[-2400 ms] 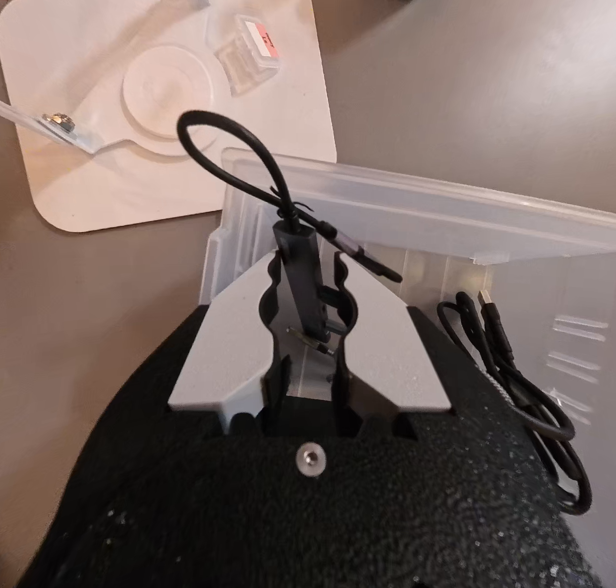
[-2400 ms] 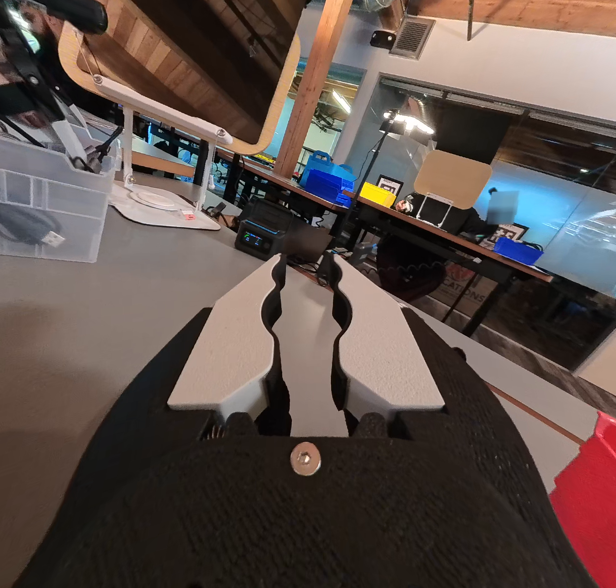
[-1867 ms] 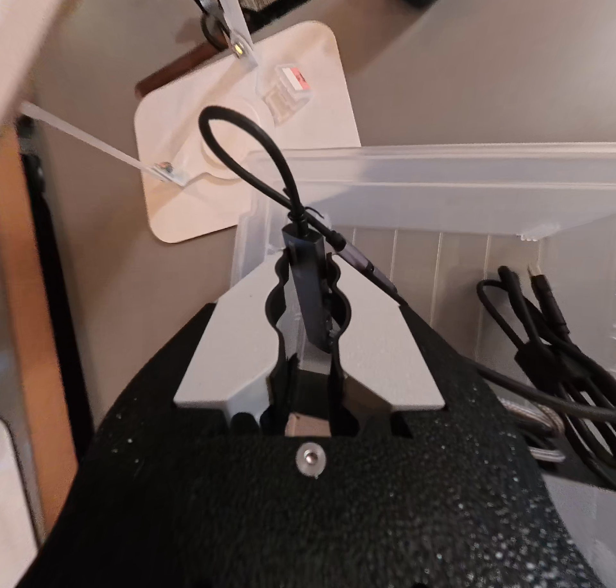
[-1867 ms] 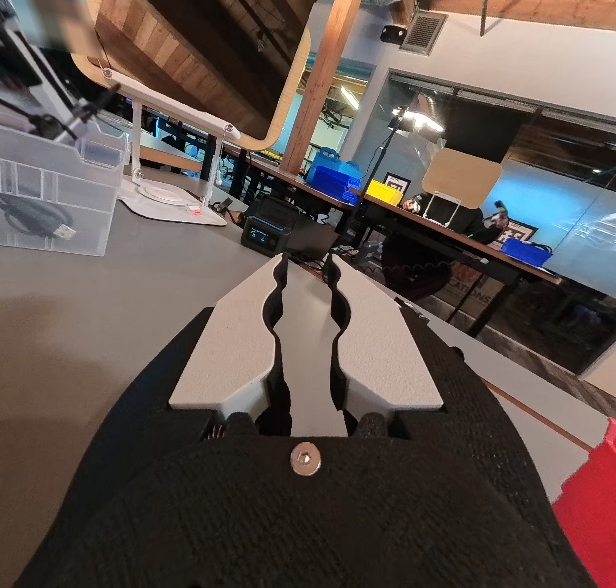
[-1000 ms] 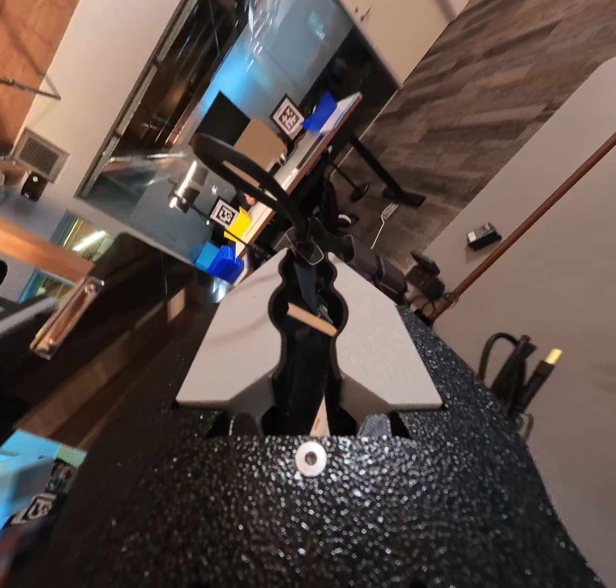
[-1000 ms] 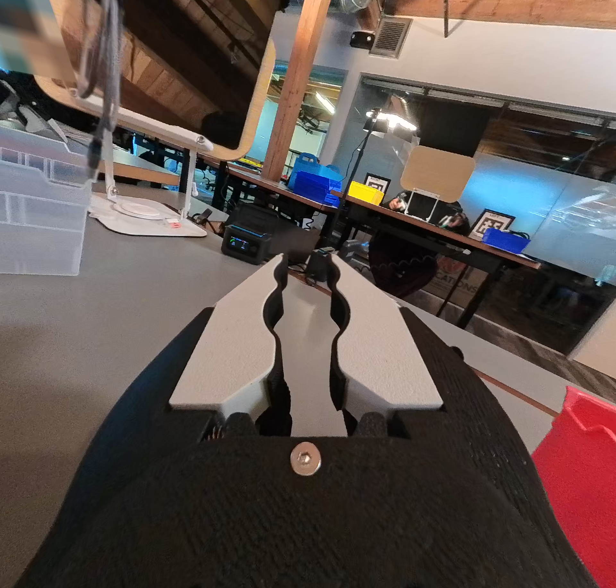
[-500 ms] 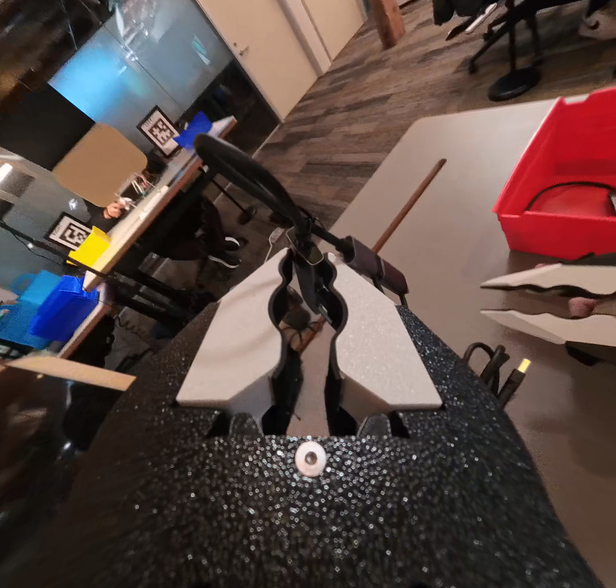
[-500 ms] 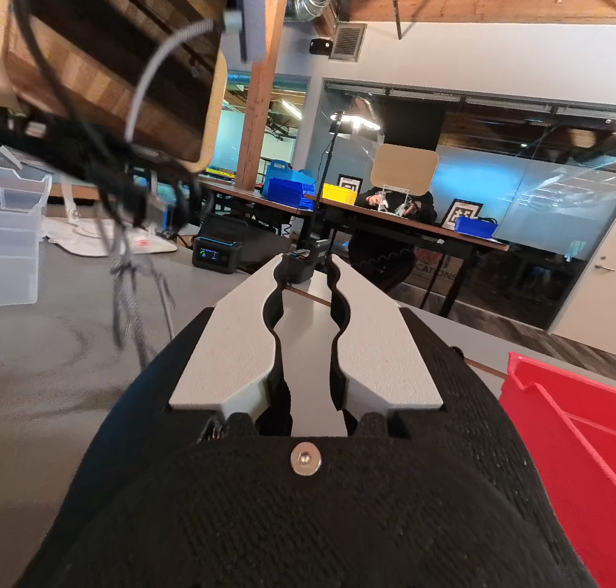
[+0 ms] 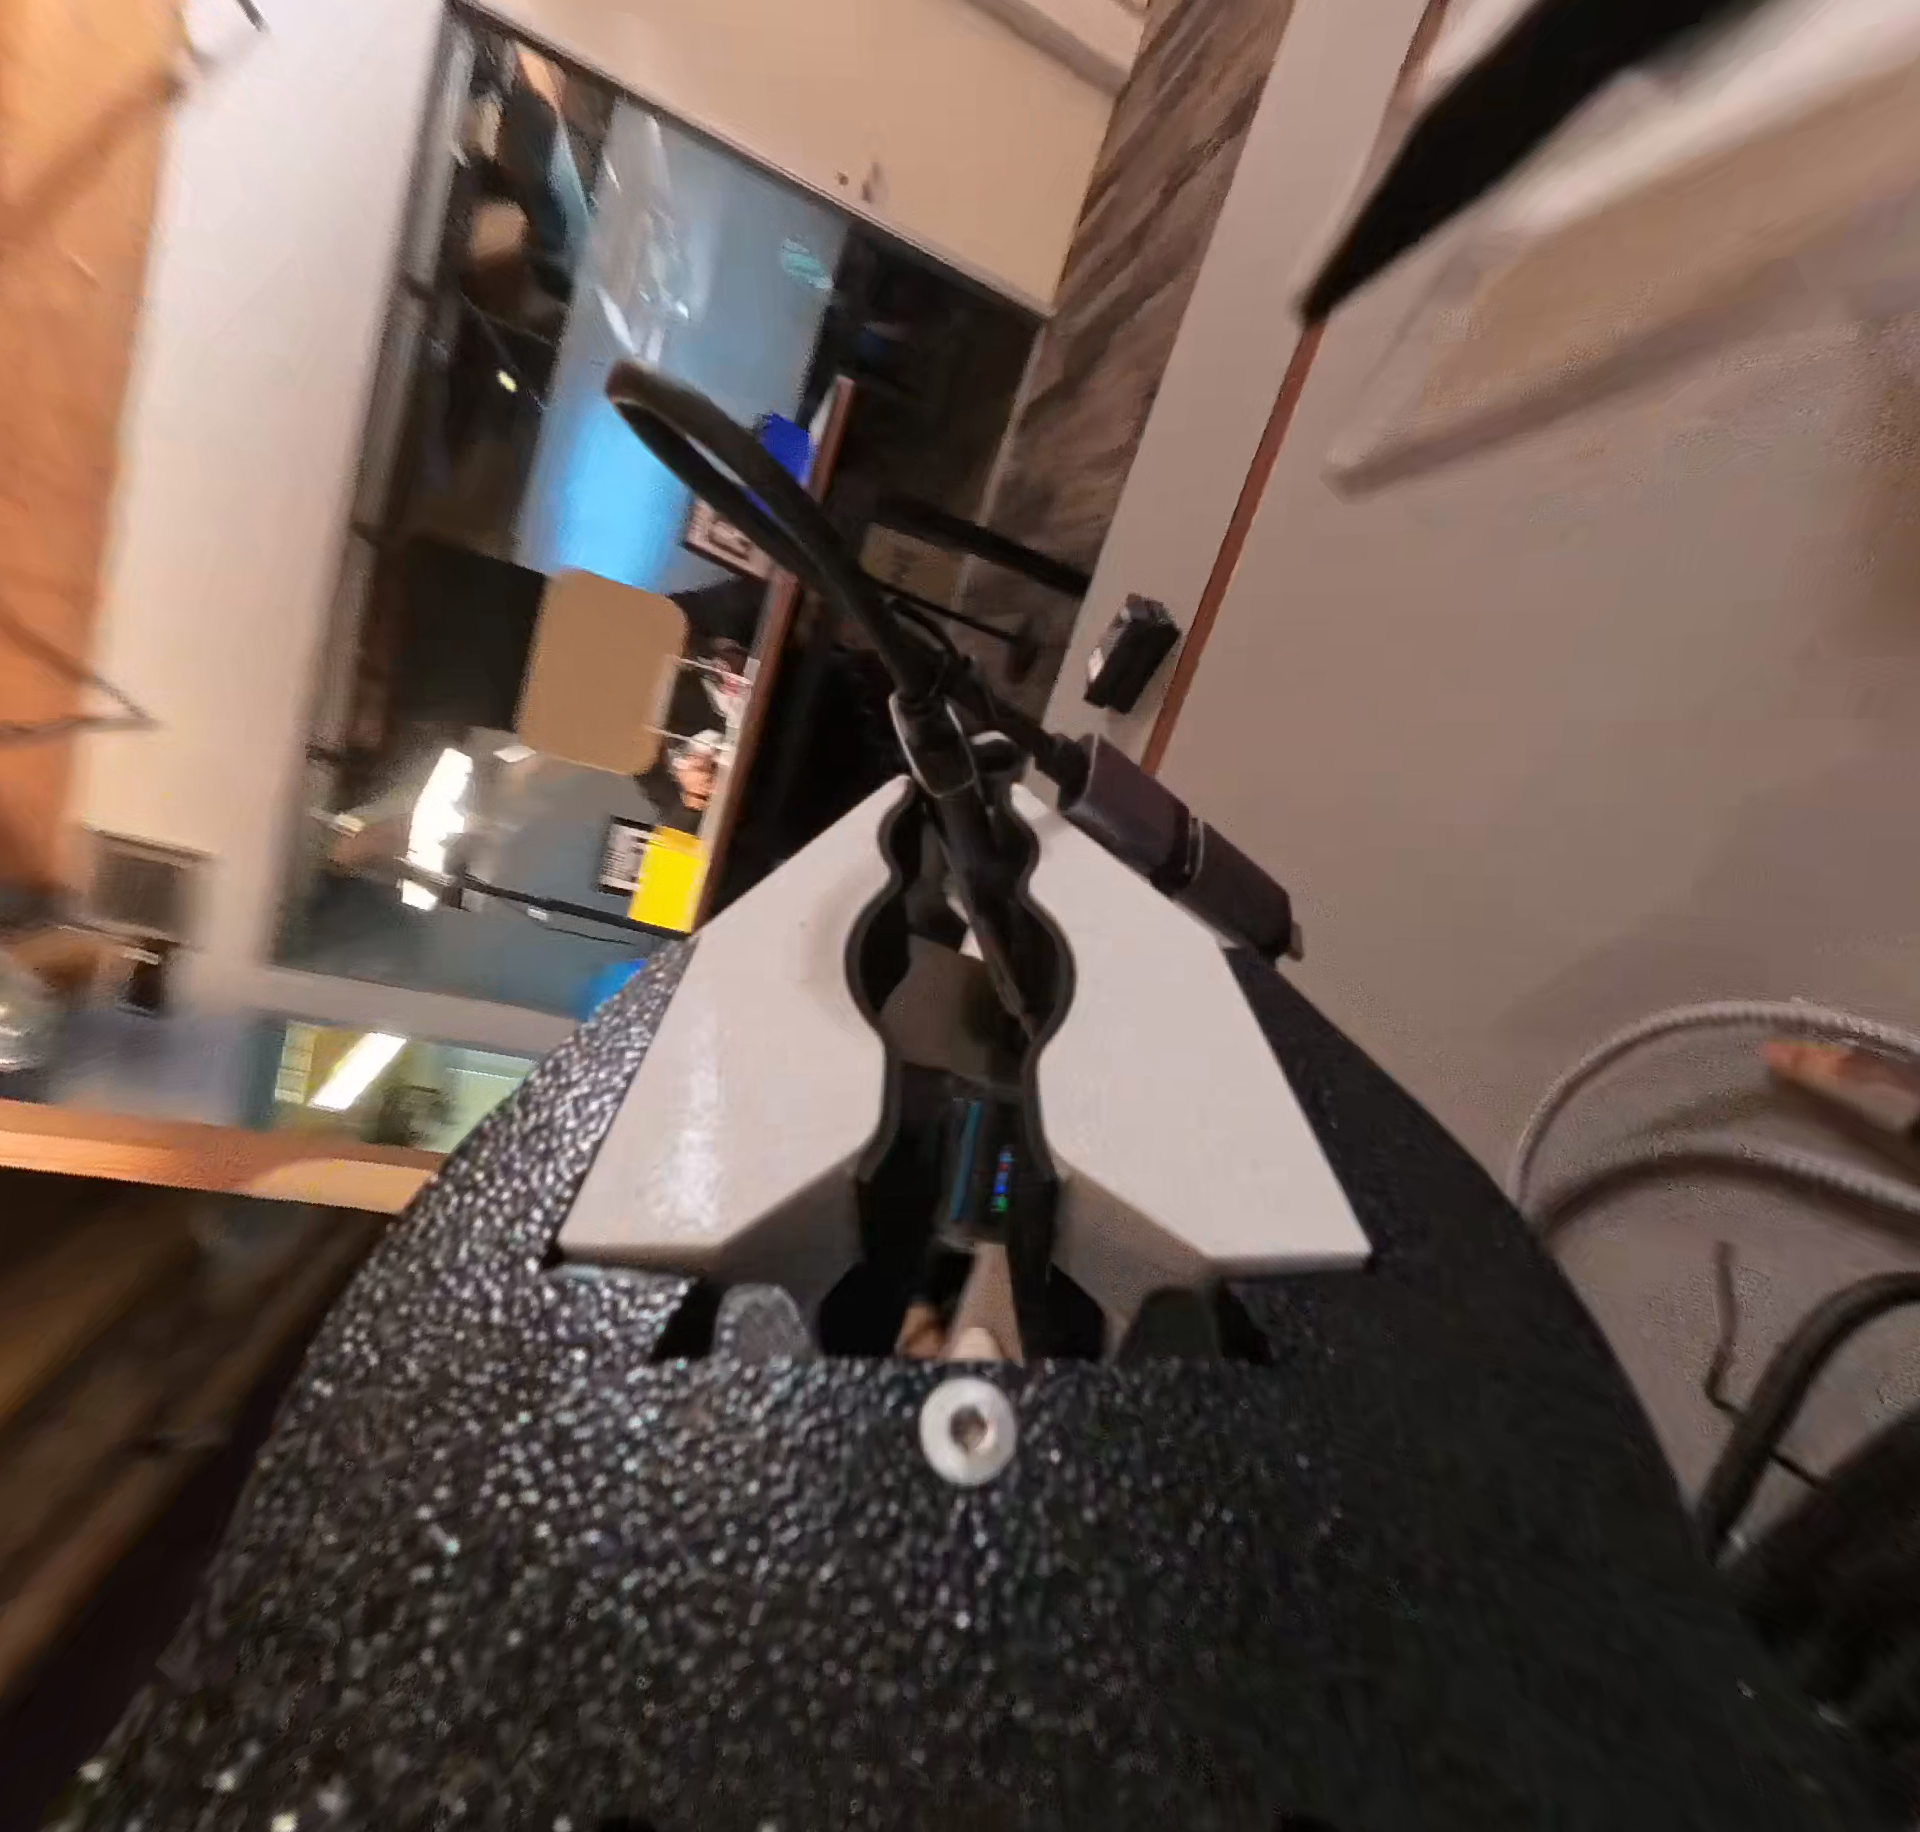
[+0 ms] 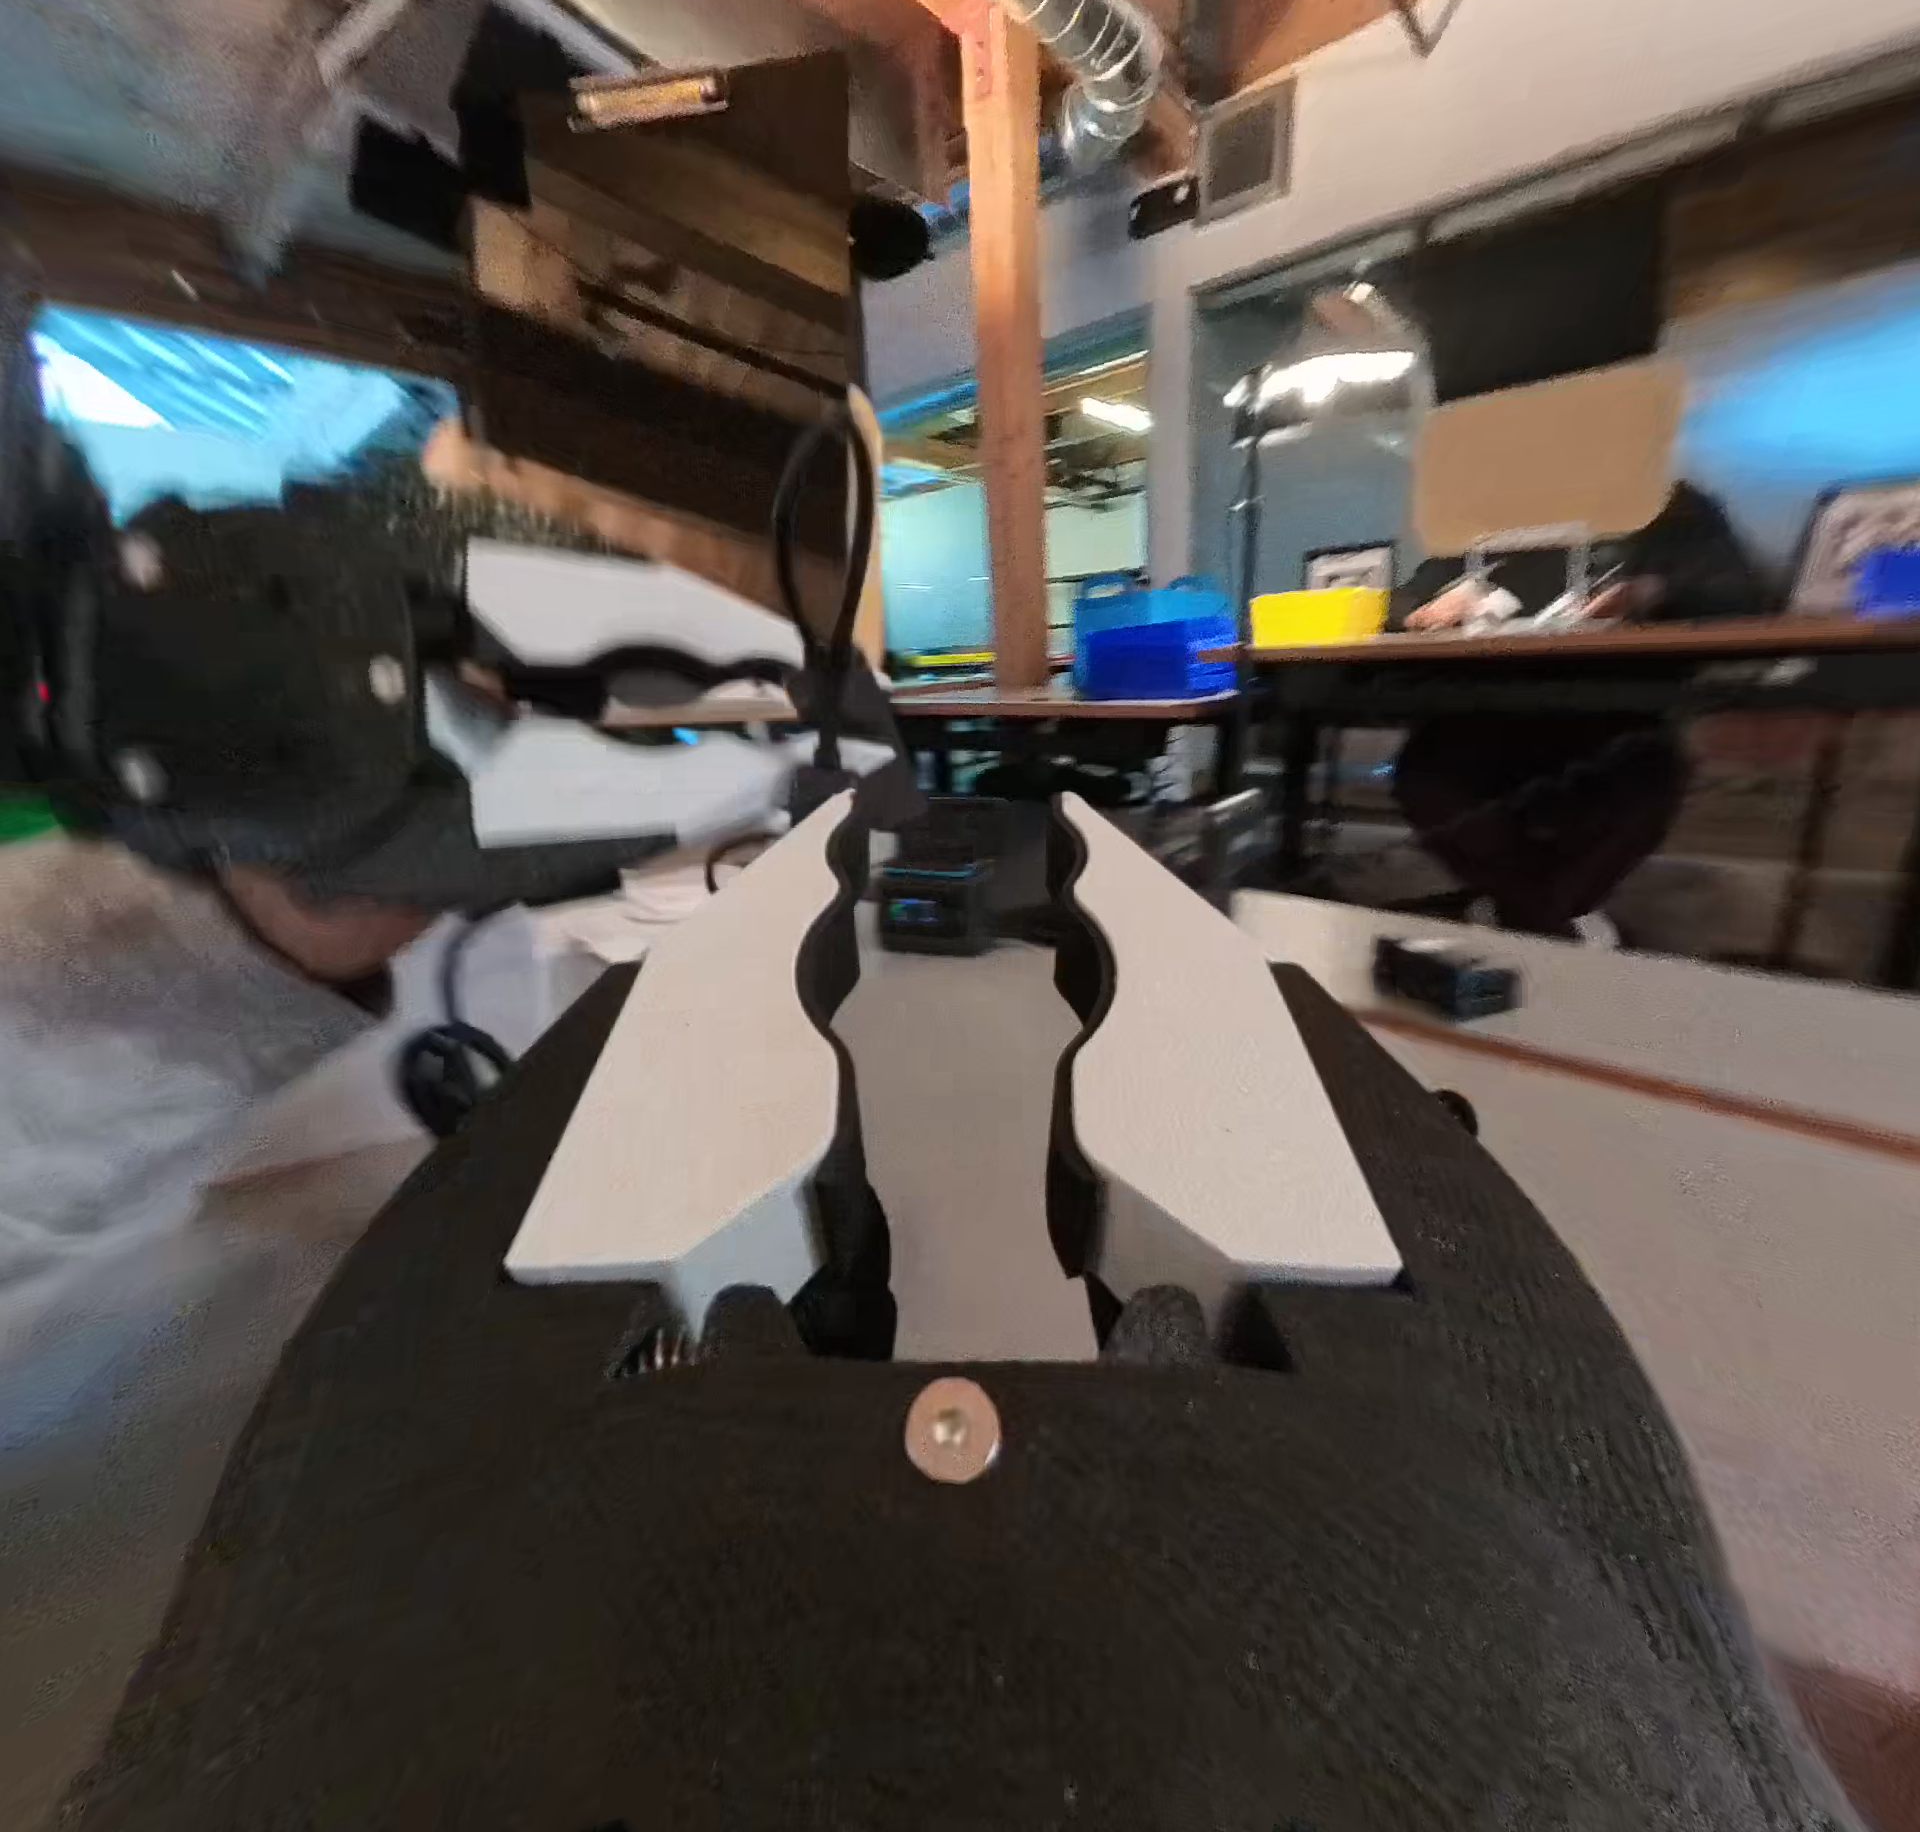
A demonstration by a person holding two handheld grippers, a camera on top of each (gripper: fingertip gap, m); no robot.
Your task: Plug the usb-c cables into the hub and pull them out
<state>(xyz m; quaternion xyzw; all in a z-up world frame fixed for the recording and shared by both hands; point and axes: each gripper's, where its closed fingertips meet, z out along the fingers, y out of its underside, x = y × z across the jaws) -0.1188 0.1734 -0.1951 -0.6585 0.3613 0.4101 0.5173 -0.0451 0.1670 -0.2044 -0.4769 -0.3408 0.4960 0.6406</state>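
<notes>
My left gripper is shut on the slim dark hub, held edge-on between its fingers above the grey table. The hub's short black tail cable loops up and ends in a dark plug beside the right finger. A grey braided cable and a black cable lie on the table to the right. My right gripper is open and empty. In the right wrist view the left gripper is close at the left, with the hub's cable loop just beyond my left fingertip.
A black box with a lit screen and a small black device sit farther back on the table. Coiled cable lies at the left. A person sits at a far desk. Both views are motion-blurred.
The left gripper has carried the hub out of the clear bin and swung it in front of the right gripper. The right gripper's jaws have opened wider.
</notes>
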